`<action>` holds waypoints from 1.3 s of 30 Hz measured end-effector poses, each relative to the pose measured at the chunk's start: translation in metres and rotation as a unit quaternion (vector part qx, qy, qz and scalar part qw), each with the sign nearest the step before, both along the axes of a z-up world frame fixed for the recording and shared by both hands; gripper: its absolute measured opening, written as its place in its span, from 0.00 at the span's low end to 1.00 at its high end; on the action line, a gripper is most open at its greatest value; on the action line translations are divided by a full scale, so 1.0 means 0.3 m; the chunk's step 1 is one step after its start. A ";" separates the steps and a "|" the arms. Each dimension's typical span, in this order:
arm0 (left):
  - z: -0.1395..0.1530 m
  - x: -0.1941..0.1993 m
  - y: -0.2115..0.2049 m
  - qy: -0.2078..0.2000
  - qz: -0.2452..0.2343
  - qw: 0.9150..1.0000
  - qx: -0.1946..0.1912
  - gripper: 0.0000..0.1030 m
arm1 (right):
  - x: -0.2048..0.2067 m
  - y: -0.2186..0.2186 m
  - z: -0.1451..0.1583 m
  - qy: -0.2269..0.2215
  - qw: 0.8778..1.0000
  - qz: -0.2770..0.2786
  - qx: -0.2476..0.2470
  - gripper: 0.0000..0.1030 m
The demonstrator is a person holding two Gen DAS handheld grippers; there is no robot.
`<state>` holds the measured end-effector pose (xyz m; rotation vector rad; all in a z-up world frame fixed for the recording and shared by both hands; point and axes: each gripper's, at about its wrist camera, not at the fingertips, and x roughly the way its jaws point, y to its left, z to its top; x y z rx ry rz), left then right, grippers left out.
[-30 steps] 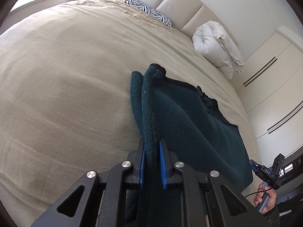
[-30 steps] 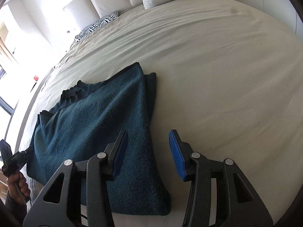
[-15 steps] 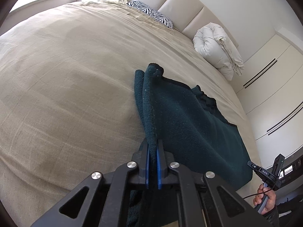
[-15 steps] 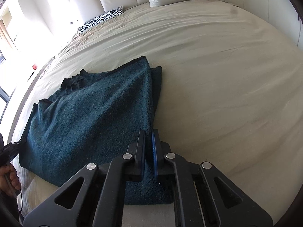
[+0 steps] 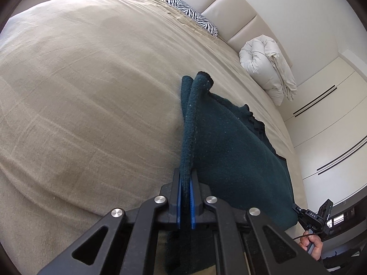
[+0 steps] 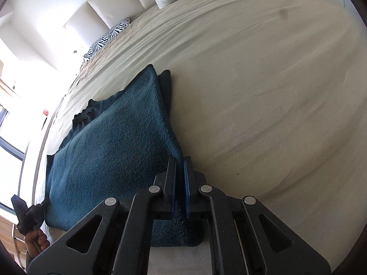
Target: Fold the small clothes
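Here the left gripper (image 5: 185, 178) is squeezed tight on one edge of the dark teal cloth (image 5: 229, 151), and its two blue pads (image 5: 192, 201) pinch the fabric between them. The right gripper (image 6: 180, 167) is squeezed tight too, on the other near edge of the same cloth (image 6: 114, 151). Each gripper shows up small in the other's view: the right one (image 5: 314, 217) with a hand (image 5: 313, 246) around its handle, and the left one (image 6: 27, 213) with a hand (image 6: 37, 240) under it.

The cloth lies on the bed (image 5: 80, 103), close to the near edge, and its grabbed edges are pulled up off the sheet. It looks doubled over, with a second layer peeking out along the side.

Far up the bed sits a zebra pillow (image 5: 195, 16) and a rolled white duvet (image 5: 268, 68), both well away from the cloth. Nothing lies between the grippers and the cloth.

The bed has a wrinkled beige sheet and a padded cream headboard (image 5: 229, 9). White cupboard doors (image 5: 332, 119) stand on one side, and a bright window (image 6: 9, 142) is on the other side.
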<state>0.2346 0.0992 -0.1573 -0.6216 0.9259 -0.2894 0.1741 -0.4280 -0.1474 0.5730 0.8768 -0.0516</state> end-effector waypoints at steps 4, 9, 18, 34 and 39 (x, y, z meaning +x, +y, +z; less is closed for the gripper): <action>-0.016 -0.009 0.009 0.003 0.001 1.000 -0.005 0.07 | -0.014 0.012 0.007 -0.004 1.000 0.004 -0.013 0.04; -0.028 0.007 0.009 0.009 -0.003 1.000 -0.008 0.07 | -0.016 -0.005 -0.025 -0.006 1.000 -0.003 0.000 0.04; -0.027 -0.002 0.016 0.009 -0.003 1.000 -0.012 0.12 | -0.032 0.009 -0.025 -0.009 1.000 -0.006 -0.010 0.05; -0.024 -0.001 0.004 0.008 -0.007 1.000 -0.007 0.12 | -0.057 -0.009 -0.067 -0.008 0.999 -0.024 0.020 0.05; 0.009 -0.027 0.027 0.011 0.004 1.000 -0.003 0.23 | -0.100 -0.041 -0.048 -0.016 0.998 -0.037 0.057 0.13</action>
